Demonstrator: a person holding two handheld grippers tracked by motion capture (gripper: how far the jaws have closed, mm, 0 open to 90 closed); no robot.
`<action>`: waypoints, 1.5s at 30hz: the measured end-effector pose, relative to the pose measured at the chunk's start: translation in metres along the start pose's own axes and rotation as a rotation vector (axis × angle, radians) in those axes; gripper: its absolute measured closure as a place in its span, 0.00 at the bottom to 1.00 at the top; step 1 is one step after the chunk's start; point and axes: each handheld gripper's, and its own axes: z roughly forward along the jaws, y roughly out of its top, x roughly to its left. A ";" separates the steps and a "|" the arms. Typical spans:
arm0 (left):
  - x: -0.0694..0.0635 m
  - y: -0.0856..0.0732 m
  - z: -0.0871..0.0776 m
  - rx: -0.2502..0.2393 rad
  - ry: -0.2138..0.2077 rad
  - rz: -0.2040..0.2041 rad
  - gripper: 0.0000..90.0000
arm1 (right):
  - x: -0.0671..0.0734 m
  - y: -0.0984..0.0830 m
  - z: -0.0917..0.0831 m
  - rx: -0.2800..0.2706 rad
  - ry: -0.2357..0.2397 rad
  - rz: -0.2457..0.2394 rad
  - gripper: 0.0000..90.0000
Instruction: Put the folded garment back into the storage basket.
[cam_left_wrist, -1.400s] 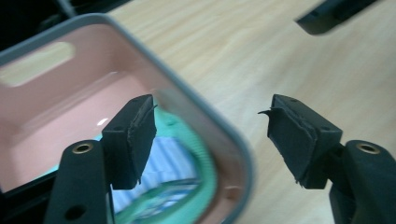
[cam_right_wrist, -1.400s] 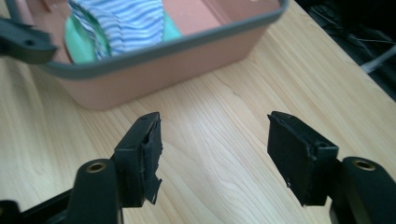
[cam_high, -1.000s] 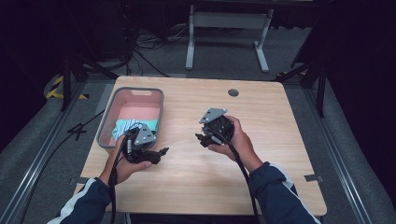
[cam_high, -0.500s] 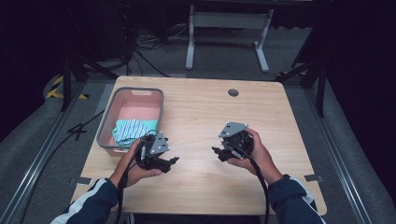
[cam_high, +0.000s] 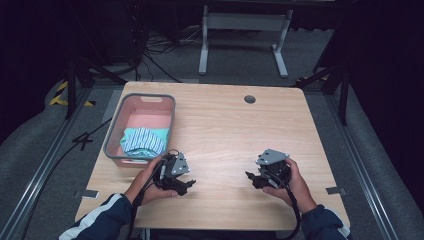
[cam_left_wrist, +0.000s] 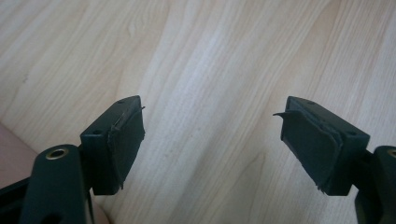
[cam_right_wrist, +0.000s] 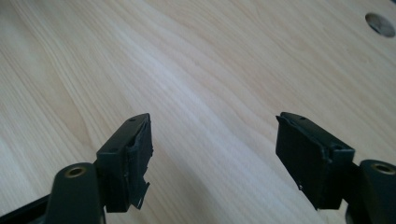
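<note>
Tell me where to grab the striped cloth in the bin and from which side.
Grip the raised fold on top of the striped cloth, coming straight down from above. It lies bunched at the near end of the bin, whose walls block a sideways approach, and the bunched top gives a ridge to pinch. The left gripper, jaws open, is probably the handier one.

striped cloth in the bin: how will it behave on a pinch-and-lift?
Likely floppy: the striped cloth lies crumpled in folds, so it should drape and unfold when lifted. Probably light. It may drag over the wall of the pink bin.
</note>
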 end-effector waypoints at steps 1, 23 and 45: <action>0.000 -0.001 0.002 -0.002 -0.007 0.005 0.24 | -0.001 -0.005 -0.001 -0.001 0.003 0.004 0.31; 0.003 -0.038 0.021 -0.087 -0.118 -0.175 0.17 | -0.033 -0.107 -0.015 -0.064 0.014 0.286 0.26; 0.004 -0.035 0.023 -0.078 -0.127 -0.170 0.13 | -0.034 -0.107 -0.015 -0.064 0.025 0.277 0.26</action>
